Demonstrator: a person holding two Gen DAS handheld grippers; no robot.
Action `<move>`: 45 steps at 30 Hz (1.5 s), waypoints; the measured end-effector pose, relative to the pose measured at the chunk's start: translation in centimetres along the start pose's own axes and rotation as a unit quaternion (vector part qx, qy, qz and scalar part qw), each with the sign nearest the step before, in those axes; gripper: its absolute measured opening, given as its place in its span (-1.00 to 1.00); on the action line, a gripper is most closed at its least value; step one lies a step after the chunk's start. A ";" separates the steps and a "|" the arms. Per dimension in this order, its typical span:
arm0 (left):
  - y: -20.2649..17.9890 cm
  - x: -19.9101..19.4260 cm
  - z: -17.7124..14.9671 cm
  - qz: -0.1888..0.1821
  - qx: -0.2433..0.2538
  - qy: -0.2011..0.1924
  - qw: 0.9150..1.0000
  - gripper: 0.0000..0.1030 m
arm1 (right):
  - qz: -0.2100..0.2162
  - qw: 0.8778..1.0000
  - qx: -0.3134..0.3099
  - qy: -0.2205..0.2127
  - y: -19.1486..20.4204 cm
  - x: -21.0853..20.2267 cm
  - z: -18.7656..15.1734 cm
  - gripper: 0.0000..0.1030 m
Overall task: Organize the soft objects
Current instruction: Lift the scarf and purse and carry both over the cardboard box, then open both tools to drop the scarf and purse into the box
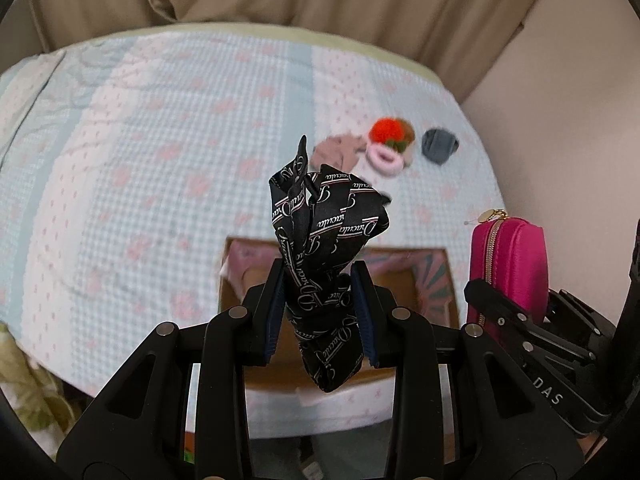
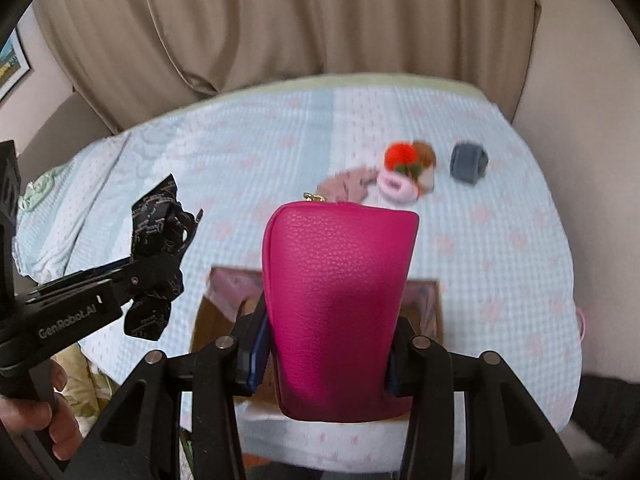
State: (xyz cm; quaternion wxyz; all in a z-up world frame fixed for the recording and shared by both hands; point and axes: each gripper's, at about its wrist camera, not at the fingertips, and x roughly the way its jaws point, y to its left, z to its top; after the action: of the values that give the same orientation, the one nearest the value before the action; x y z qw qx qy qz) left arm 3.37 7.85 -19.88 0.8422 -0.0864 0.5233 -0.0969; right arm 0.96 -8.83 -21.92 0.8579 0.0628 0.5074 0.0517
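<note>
My left gripper (image 1: 320, 312) is shut on a black scarf with white lettering (image 1: 324, 216), held above an open cardboard box (image 1: 236, 304) on the bed; the scarf also shows in the right wrist view (image 2: 156, 236). My right gripper (image 2: 326, 356) is shut on a magenta zip pouch (image 2: 340, 304), also held over the box (image 2: 202, 320); the pouch shows at the right of the left wrist view (image 1: 508, 264). Farther back on the bed lie a tan scrunchie (image 2: 352, 184), a pink hair tie (image 2: 396, 188), an orange pom-pom piece (image 2: 400, 156) and a grey-blue scrunchie (image 2: 468, 164).
The bed carries a light blue and pink checked cover (image 1: 140, 140). A beige curtain (image 2: 280, 20) hangs behind it and a wall (image 1: 560, 100) stands to the right. The bed's near edge drops off below the box.
</note>
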 end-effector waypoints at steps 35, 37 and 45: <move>0.7 20.3 -7.4 0.094 0.069 0.202 0.972 0.99 | 0.014 0.974 0.042 0.221 -5.0 19.7 -3.5 0.27; 0.5 20.0 -7.2 0.094 0.078 0.191 0.974 0.99 | 0.013 0.976 0.039 0.214 -4.9 19.6 -3.3 1.00; 0.1 19.3 -6.8 0.089 0.082 0.188 0.975 0.99 | 0.015 0.975 0.057 0.213 -5.1 19.1 -3.1 1.00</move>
State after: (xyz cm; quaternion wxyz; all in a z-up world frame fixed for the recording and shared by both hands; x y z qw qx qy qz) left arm 5.61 2.74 -39.56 0.7379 0.0491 0.6685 -0.0789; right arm 7.56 -10.79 -40.70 0.7244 0.1066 0.6794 0.0482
